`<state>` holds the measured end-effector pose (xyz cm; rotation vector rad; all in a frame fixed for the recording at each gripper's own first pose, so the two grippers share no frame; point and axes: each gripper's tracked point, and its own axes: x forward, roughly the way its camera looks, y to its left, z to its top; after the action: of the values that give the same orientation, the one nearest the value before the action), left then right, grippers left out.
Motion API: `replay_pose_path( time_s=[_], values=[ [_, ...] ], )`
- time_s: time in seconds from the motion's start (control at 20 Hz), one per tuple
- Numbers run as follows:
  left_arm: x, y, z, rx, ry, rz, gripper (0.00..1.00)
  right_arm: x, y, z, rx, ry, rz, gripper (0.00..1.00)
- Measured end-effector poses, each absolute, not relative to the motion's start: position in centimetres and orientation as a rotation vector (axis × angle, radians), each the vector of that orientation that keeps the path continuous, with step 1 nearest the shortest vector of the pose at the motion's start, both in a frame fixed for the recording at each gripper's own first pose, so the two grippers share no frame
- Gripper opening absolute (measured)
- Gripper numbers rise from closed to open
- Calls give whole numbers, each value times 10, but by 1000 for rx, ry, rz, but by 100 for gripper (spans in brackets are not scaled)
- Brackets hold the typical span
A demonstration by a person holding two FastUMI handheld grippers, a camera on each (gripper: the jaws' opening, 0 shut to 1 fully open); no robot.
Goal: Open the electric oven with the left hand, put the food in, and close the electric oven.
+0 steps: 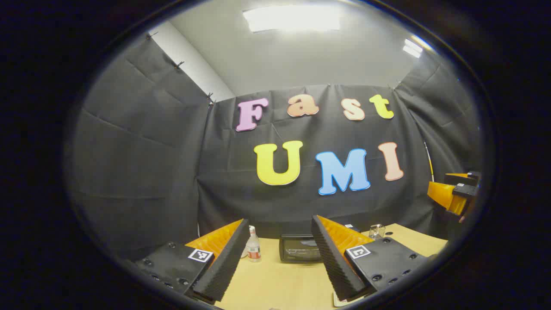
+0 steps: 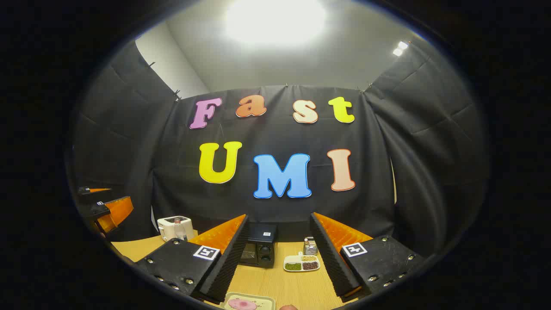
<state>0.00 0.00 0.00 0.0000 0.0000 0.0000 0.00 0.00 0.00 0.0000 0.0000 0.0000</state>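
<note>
Electric oven (image 2: 260,247) sits shut at the back of the wooden worktop (image 2: 267,286), well apart from both tools, so you look to be at the very start. Your left hand-held gripper (image 1: 280,258) is spread with nothing between its ribbed pads, and your right hand-held gripper (image 2: 279,258) likewise. Next, reach left for the dark, boxy door. Food (image 2: 242,304) lies pink on a pale tray (image 2: 262,300) near you.
</note>
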Motion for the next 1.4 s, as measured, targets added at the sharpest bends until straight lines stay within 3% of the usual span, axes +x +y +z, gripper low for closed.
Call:
replay_pose_path(
  time_s=[0.5,0.8,0.9,1.05,1.35,1.4],
  values=[
    [0,-30,13,9,-24,-13,100,-12,-42,6,-12,-30,-32,88],
    [0,-61,6,44,-11,-7,97,-17,-70,-6,19,-25,-10,88],
    [5,-73,-1,27,-5,-8,100,-16,-83,-10,17,-27,-14,88],
    [25,-88,-13,-2,14,-25,100,-14,-98,-10,27,-17,-38,88],
    [111,-104,-52,3,29,-68,90,11,-114,-14,-18,-7,-108,88],
    [129,-105,-60,2,38,-74,100,14,-113,-16,-17,-2,-119,88]
  ],
)
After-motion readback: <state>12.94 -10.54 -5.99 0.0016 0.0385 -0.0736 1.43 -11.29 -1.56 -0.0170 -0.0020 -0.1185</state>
